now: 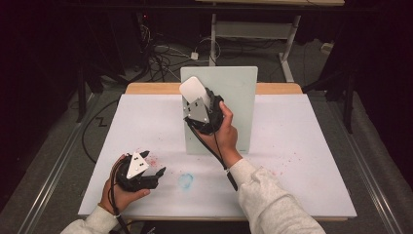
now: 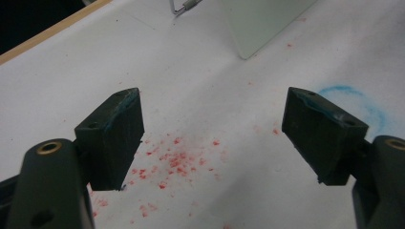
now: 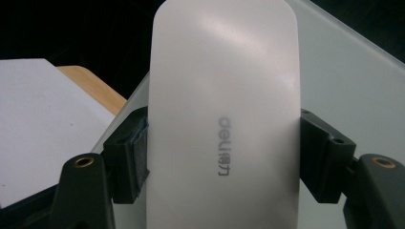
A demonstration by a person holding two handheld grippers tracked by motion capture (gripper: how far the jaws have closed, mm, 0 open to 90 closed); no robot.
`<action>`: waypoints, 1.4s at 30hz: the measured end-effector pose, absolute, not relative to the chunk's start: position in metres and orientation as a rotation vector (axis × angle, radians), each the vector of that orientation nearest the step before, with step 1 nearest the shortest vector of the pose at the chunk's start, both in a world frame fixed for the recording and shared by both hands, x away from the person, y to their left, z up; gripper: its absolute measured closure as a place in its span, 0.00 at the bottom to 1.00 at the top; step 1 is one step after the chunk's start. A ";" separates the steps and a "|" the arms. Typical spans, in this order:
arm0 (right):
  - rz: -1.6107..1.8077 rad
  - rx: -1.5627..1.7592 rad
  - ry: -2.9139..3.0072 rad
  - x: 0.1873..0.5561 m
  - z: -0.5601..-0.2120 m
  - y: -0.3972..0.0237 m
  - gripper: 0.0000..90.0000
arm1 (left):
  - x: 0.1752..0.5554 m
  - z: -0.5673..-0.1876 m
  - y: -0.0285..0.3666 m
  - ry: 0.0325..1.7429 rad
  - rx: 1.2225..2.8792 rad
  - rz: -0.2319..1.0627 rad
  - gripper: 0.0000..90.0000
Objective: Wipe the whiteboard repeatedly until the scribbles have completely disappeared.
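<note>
**Jaws: right pair clamped on eraser, left pair wide and empty**

Right gripper (image 1: 197, 97) — both jaws pressed against the long sides of a white eraser (image 3: 223, 119), a rounded slab marked "deli" in grey. In the high view the eraser (image 1: 194, 88) is raised off the table, in front of the upper left part of the board (image 1: 238, 97).

Board — pale green, standing upright at the middle of the table, its back edge near the wooden strip (image 1: 146, 88).

Left gripper (image 1: 157, 176) — low over the near left part of the table, jaws spread well apart with nothing between them; blue smears on the pads (image 2: 122, 105).

Table (image 1: 302, 161) — white surface. Red specks (image 2: 174, 160) lie scattered beneath the left jaws; a faint blue ring (image 2: 356, 102) sits just beside the right-hand jaw in the left gripper view. More red specks (image 1: 287, 158) near the right side of the board.

Floor beyond — cables (image 1: 160, 61) and a desk frame (image 1: 287, 44).
</note>
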State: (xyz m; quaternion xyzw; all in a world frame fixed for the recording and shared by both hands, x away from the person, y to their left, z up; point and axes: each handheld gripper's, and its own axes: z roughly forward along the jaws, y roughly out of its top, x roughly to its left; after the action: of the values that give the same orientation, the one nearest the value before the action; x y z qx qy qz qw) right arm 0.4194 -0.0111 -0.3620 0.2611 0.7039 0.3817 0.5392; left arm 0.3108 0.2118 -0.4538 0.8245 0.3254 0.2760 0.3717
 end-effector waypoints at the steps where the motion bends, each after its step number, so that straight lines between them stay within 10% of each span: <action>1: 0.909 0.621 1.675 0.419 -0.363 -0.011 0.35 | 0.311 -0.454 0.212 0.834 2.115 0.707 0.24; 42: 0.897 0.708 1.646 0.422 -0.353 -0.049 0.35 | 0.311 -0.456 0.211 0.851 2.123 0.693 0.24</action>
State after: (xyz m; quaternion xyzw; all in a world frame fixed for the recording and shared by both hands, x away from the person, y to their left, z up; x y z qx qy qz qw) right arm 0.4216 -0.0489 -0.3531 0.2975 0.6920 0.3772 0.5388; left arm 0.3106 0.2113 -0.4555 0.8264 0.3311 0.2697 0.3669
